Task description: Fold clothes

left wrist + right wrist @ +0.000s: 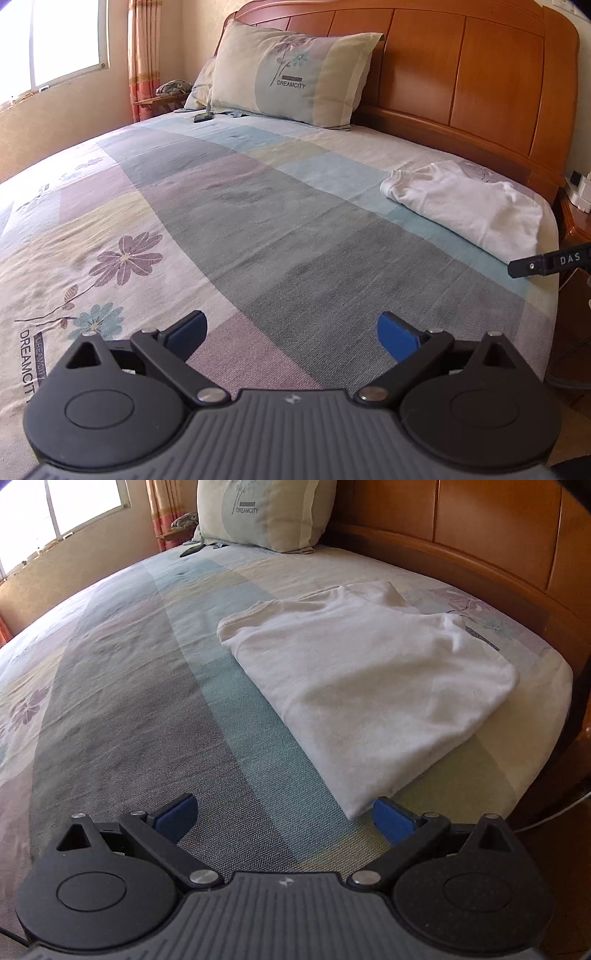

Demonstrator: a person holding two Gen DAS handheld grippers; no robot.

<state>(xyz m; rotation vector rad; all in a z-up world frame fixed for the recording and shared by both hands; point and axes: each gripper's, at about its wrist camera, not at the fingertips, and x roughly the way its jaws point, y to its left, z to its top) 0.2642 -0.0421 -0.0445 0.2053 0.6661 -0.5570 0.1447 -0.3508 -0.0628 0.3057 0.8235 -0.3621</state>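
A white garment (369, 686) lies folded into a flat rectangle on the bed, near the right edge by the headboard. It also shows in the left wrist view (469, 206), far right. My right gripper (284, 818) is open and empty, just short of the garment's near corner. My left gripper (291, 336) is open and empty above the middle of the patterned bedsheet (221, 221), well left of the garment. Part of the right gripper shows at the right edge of the left wrist view (546, 264).
A pillow (291, 74) leans on the wooden headboard (480, 74). A dark phone (203, 117) lies on the sheet before the pillow. A small table (162, 99) stands by the window wall, a nightstand (580, 218) beyond the bed's right edge.
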